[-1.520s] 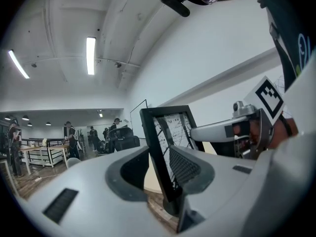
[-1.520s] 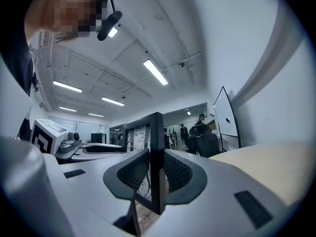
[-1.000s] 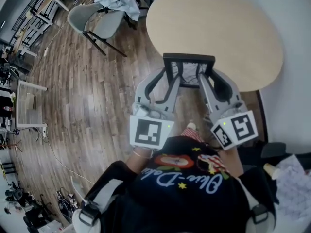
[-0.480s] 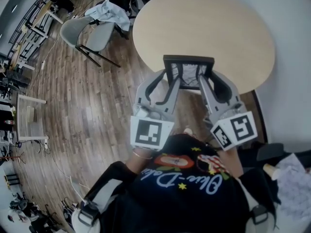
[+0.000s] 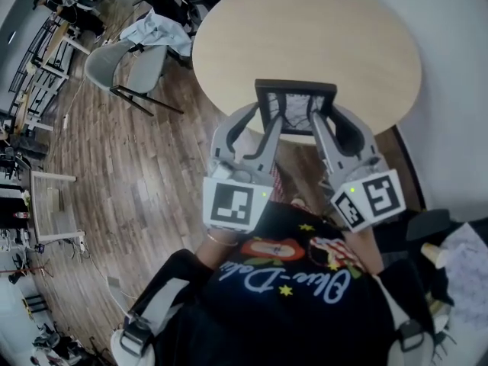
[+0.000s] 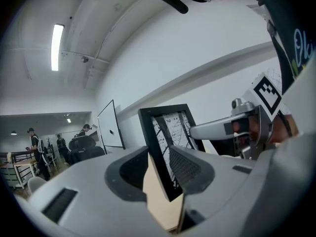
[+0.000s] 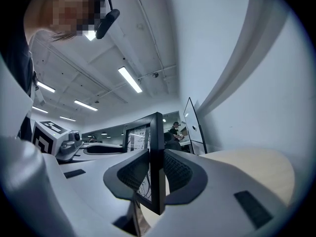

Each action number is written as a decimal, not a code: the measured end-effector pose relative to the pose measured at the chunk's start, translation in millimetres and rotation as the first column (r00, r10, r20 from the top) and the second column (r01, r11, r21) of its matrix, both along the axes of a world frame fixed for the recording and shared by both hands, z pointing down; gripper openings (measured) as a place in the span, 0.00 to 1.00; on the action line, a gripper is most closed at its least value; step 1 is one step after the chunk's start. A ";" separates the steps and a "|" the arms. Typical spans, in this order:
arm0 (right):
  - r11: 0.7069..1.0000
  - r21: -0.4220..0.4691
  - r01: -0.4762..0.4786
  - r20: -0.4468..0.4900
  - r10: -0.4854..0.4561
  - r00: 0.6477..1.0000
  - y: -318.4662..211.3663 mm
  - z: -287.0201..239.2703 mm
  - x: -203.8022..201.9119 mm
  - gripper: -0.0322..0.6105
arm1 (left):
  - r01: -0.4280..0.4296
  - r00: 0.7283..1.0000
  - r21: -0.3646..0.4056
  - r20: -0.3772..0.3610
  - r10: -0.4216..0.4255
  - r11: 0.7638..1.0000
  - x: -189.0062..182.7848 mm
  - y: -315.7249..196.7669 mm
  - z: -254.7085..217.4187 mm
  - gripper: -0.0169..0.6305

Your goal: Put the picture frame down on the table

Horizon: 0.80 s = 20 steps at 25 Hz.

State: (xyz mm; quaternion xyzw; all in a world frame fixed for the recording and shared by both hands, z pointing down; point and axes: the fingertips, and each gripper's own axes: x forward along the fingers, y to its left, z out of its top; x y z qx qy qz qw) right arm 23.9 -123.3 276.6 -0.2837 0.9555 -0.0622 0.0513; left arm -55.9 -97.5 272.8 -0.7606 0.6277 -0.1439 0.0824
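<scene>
Picture frame [image 5: 296, 111], black-rimmed, with a pale print crossed by dark lines, stands upright over the near edge of the table [image 5: 305, 36]; whether its lower edge touches the tabletop cannot be told. The left gripper [image 5: 263, 124] pinches the frame's left side, its two jaws closed on the black rim with the lower corner of the frame showing between them in the left gripper view; the right gripper [image 5: 324, 124] pinches the right side, and in the right gripper view the rim stands edge-on between the ribbed pads [image 7: 177, 171], which press against it from both sides. The two grippers reach forward side by side, each with its marker cube [image 5: 231, 204] close to the person's dark printed shirt [image 5: 290, 296]. The table is round and light wood, bare on top, set against a white wall [image 5: 457, 90] on the right; to its left lies wooden plank floor [image 5: 130, 166], where a grey chair [image 5: 122, 67] stands with a pale cloth [image 5: 156, 30] draped over it.
</scene>
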 end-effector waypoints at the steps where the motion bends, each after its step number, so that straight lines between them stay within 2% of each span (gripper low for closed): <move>1: 1.000 0.002 -0.010 0.002 0.010 1.000 -1.4 -1.2 1.3 0.16 | -0.009 1.000 0.001 0.000 0.009 1.000 1.1 -2.1 -1.3 0.22; 13: 0.986 -0.011 -0.167 -0.059 0.166 0.984 -26.1 17.6 14.6 0.16 | -0.162 0.986 -0.032 -0.039 0.161 0.986 9.7 -38.7 23.7 0.22; 20: 0.973 -0.051 -0.227 -0.111 0.220 0.969 -66.8 34.1 14.8 0.16 | -0.208 0.976 -0.079 -0.084 0.202 0.975 8.7 -85.8 41.6 0.22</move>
